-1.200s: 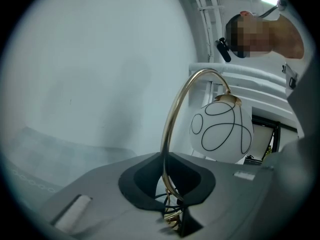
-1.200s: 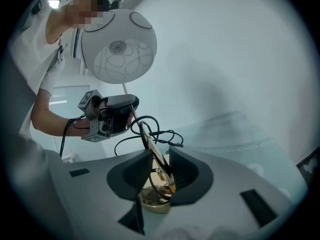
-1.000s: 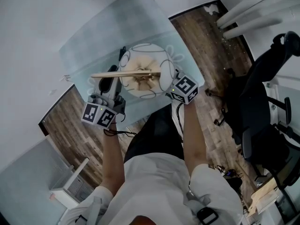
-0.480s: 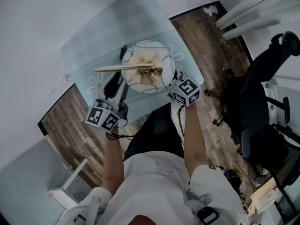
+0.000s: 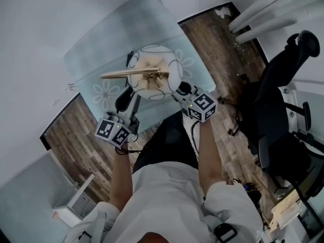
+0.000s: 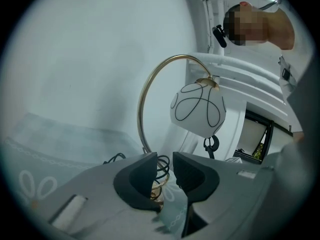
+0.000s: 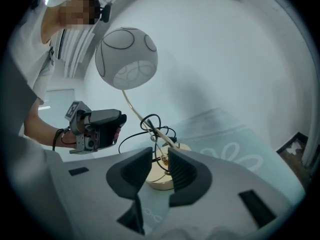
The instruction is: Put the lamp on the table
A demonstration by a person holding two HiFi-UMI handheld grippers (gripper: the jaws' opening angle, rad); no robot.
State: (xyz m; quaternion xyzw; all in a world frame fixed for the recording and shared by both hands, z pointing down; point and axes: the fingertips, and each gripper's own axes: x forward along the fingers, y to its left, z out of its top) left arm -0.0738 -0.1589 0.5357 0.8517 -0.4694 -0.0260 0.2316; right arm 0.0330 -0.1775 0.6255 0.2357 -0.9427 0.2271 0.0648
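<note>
**Lamp (image 5: 152, 76) upright on the glass desk (image 5: 101, 44), both tools off it.**

The lamp stands on its own round cream base (image 7: 161, 180), on the near part of the desk in front of the person. A gilt arc arm (image 6: 144, 99) rises from the base and carries a white globe shade (image 6: 197, 109) marked with black loops, which hangs free. The black cord (image 7: 132, 134) lies coiled at the foot. The left tool (image 6: 164, 165) has its jaws a narrow gap apart; they have just been closing and nothing is between them. The right tool (image 7: 160, 163) is in the same state, with the base just beyond its tips. The tools sit on either side of the base. Judgement: the lamp bears its own weight, and placement appears complete.
</note>
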